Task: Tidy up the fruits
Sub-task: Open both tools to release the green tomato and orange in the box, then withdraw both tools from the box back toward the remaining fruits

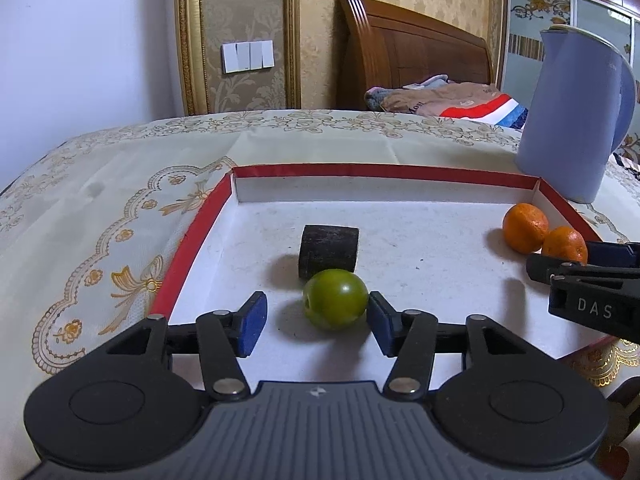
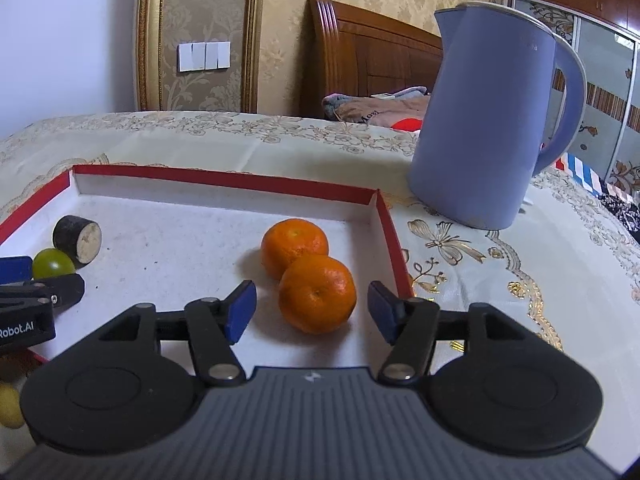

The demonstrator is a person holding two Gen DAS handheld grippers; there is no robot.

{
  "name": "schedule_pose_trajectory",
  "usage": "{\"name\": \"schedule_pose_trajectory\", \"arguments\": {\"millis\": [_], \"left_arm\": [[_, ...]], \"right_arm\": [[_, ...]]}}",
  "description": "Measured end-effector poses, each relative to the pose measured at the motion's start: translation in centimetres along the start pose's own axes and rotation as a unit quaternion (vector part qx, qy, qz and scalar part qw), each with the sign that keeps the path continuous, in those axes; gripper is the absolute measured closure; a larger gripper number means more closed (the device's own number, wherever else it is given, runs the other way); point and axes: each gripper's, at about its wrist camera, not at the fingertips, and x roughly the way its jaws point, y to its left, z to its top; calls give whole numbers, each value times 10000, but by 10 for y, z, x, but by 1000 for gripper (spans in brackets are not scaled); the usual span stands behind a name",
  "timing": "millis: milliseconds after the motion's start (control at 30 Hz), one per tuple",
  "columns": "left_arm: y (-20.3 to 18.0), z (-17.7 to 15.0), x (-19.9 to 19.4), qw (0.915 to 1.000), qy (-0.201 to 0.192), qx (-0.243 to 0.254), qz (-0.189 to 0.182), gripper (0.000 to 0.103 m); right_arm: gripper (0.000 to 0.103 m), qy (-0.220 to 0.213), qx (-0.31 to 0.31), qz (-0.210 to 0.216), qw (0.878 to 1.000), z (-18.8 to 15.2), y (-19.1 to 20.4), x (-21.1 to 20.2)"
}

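The shallow red-rimmed white cardboard tray (image 1: 192,236) holds a round green fruit (image 1: 335,299) mid-frame between the left gripper's (image 1: 318,320) parted jaws, beside a dark cylindrical chunk (image 1: 328,253). Two orange mandarins (image 2: 308,276) lie centre-frame, the nearer between the right gripper's (image 2: 312,310) parted jaws.

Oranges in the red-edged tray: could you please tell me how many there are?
2. The nearer orange sits between the right gripper's open fingers; the farther orange touches it behind, near the tray's right wall.

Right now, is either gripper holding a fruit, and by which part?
Neither. The left gripper stands open around the green fruit; the right gripper stands open around the nearer orange.
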Motion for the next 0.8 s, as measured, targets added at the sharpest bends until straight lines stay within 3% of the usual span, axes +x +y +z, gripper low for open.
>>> {"name": "schedule_pose_trajectory", "arguments": {"millis": [367, 533, 800], "left_arm": [[0, -2, -2, 10000, -48, 47, 28, 45], [-1, -4, -4, 9999, -99, 74, 62, 37], [-2, -6, -10, 9997, -182, 159, 70, 36]], "right_arm": [[26, -64, 88, -71, 9999, 0, -2, -3], [24, -82, 180, -48, 9998, -1, -6, -5], [19, -96, 215, 45, 9997, -4, -7, -9]]}}
